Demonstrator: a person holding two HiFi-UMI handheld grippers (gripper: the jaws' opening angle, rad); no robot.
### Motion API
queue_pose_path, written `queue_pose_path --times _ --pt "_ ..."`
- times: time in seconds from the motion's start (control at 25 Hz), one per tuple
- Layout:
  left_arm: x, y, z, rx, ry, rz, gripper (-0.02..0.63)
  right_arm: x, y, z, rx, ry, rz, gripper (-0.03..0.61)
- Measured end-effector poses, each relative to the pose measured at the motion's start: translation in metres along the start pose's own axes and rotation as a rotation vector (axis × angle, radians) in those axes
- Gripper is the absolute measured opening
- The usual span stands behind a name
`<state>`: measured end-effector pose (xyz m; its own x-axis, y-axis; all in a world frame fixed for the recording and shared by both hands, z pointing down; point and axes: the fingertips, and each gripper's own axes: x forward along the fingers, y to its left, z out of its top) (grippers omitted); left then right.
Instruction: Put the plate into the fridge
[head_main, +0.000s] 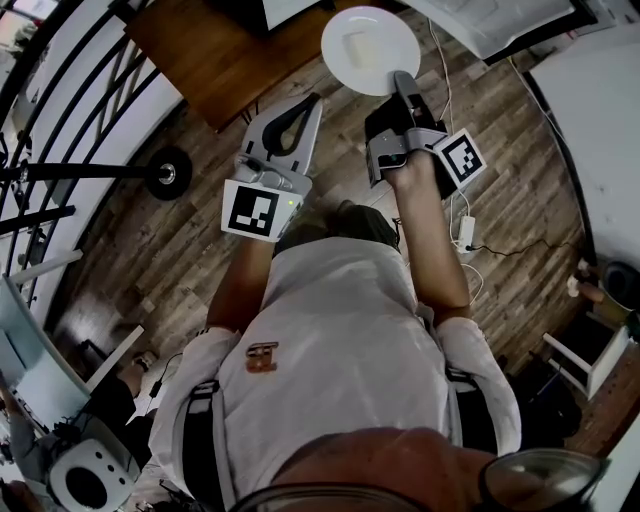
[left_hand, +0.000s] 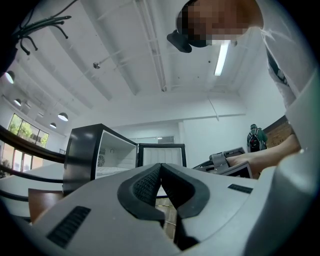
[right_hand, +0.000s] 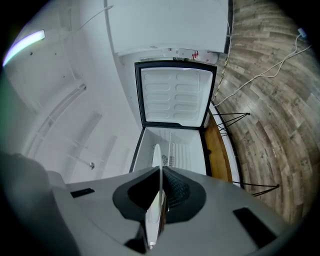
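A round white plate (head_main: 368, 48) hangs in the air ahead of me, held at its near rim by my right gripper (head_main: 403, 84), which is shut on it. In the right gripper view the plate (right_hand: 156, 200) shows edge-on between the jaws, pointing at the small black fridge (right_hand: 172, 145) whose door (right_hand: 174, 97) stands open. My left gripper (head_main: 308, 106) is beside the right one, shut and holding nothing. The left gripper view looks past its jaw tips (left_hand: 161, 167) at the same open fridge (left_hand: 107, 155) a short way off.
A dark wooden table (head_main: 225, 50) stands ahead on the left. Black railings (head_main: 60, 130) run along the left, and a black stand base (head_main: 165, 172) rests on the wood floor. White cables and a power strip (head_main: 465, 232) lie on the right. Another person (left_hand: 256, 137) stands far off.
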<state>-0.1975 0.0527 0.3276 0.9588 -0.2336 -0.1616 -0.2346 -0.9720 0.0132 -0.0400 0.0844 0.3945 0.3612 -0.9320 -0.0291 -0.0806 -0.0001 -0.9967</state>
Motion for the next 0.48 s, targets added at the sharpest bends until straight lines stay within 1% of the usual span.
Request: queue_pose_path --times 0.12,0.32,0.48 --pt "0.016 0.006 -0.004 0.0 0.0 -0.006 0.019 0.012 -0.003 0.004 0.005 0.0 -0.002 0.038" --pt "0.013 0.002 0.002 0.016 -0.007 -0.022 0.018 0.01 0.003 0.001 0.008 -0.004 0.009 0.038" --pt "0.021 0.005 0.004 0.025 -0.01 -0.016 0.019 0.021 0.006 0.005 0.012 -0.001 0.018 0.038"
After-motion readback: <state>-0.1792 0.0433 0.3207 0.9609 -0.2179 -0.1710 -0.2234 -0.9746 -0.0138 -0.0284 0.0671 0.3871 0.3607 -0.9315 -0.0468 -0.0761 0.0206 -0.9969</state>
